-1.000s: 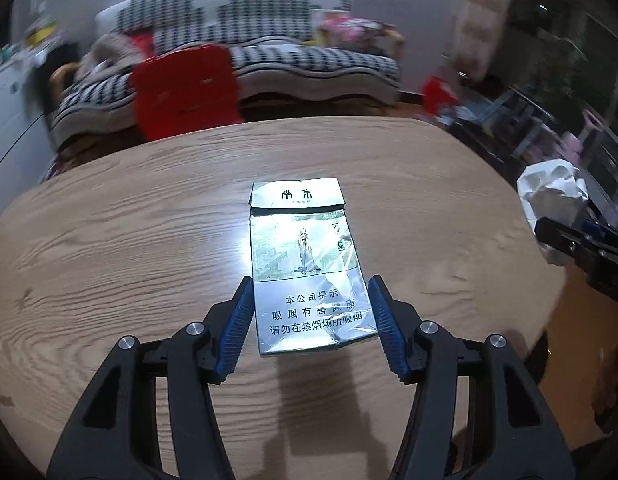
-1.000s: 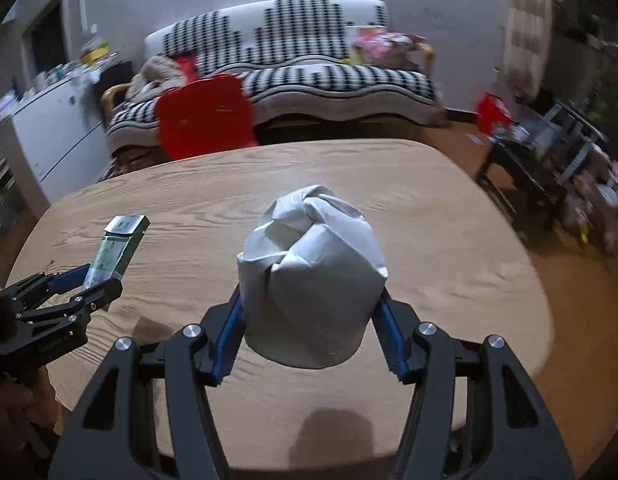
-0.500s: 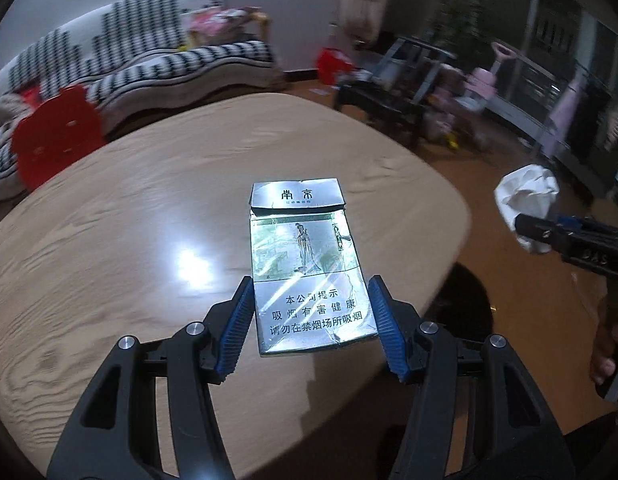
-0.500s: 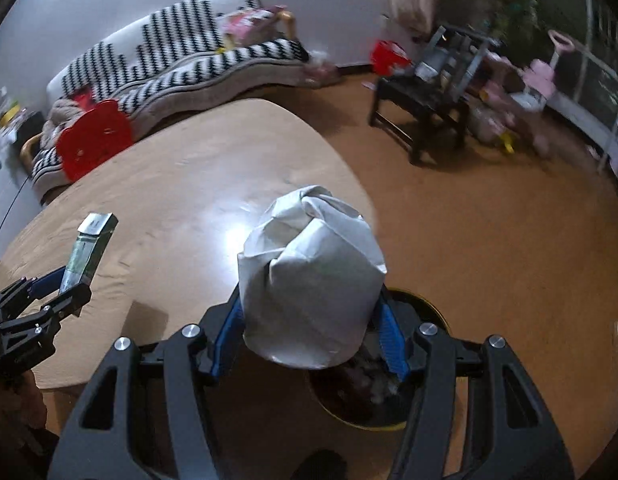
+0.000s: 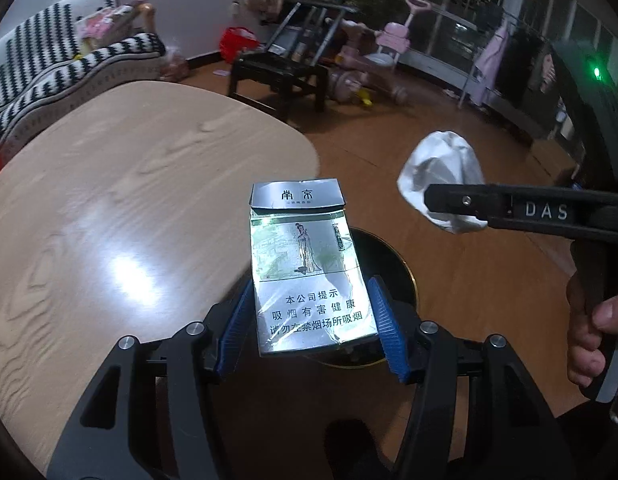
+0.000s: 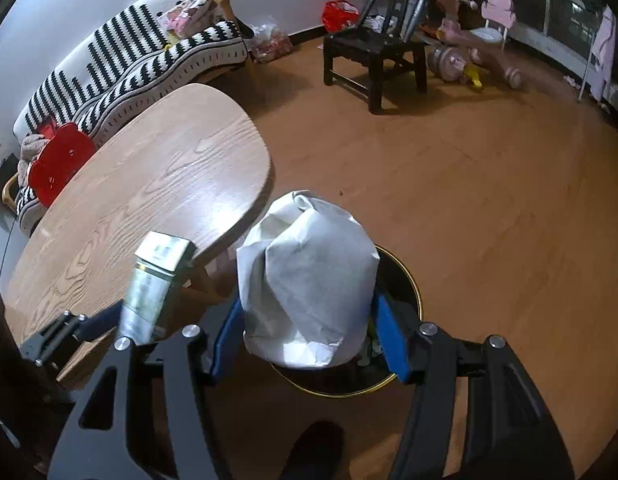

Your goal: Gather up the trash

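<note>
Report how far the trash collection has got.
Done: both pieces are picked up and the wooden table shows bare. In hand: the left gripper clamps the cigarette pack, the right gripper the crumpled white paper, both above the black bin. Left: release them into it.

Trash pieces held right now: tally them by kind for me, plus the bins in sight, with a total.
Cigarette pack, clamped in the left tool: 1
Crumpled white paper wad, clamped in the right tool: 1
Black bin with gold rim, on the floor below both: 1
Total: 3
</note>
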Available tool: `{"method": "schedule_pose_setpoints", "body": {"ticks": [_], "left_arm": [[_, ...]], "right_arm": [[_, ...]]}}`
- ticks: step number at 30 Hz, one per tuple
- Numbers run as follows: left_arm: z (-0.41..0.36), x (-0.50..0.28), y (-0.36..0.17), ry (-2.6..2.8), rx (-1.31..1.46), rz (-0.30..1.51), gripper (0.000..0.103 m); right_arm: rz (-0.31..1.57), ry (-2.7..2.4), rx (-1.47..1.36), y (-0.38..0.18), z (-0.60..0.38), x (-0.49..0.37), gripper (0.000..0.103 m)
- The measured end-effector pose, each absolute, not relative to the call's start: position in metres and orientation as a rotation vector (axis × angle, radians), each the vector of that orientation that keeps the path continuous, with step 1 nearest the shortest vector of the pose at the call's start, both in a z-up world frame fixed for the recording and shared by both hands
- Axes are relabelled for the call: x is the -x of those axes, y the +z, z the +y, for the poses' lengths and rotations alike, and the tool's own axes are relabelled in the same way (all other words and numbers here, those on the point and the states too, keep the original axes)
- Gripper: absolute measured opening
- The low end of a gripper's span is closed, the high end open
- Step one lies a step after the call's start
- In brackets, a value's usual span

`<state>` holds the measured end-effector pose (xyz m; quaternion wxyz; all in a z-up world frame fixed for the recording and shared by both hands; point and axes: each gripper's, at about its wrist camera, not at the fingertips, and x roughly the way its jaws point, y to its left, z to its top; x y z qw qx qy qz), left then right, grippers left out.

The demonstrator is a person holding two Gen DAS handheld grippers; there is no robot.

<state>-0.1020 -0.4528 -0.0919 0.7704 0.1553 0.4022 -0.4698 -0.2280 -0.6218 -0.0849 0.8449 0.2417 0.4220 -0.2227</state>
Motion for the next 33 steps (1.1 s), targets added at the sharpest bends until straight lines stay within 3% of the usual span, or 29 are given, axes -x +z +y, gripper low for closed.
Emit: {"method": "schedule_pose_setpoints", "body": {"ticks": [18, 22, 24, 26, 33], "left_arm": [[-0.494, 0.099, -0.109, -1.060, -0.345, 0.920, 0.056], [-0.500, 0.098, -0.108, -1.096, -0.345, 0.907, 0.058], [-0.501, 0.098, -0.107, -1.089, -0.364, 0.872, 0.076], [-0.500, 0.096, -0.106, -1.080, -0.350, 0.861, 0.084], [-0.482, 0.085, -0.095, -1.064, -0.299, 0.875, 0.093]], "right_arm": [[0.903, -0.498, -0.531, -0.091, -0.636, 0.222, 0.059], [0.897, -0.511, -0.538, -0.091, -0.640, 0.222, 0.065], [0.891, -0.514, -0.548, -0.090, -0.642, 0.223, 0.070], [0.891, -0.518, -0.547, -0.091, -0.643, 0.223, 0.074], [0.881, -0.509, -0.506, -0.079, -0.628, 0.213, 0.082]]}}
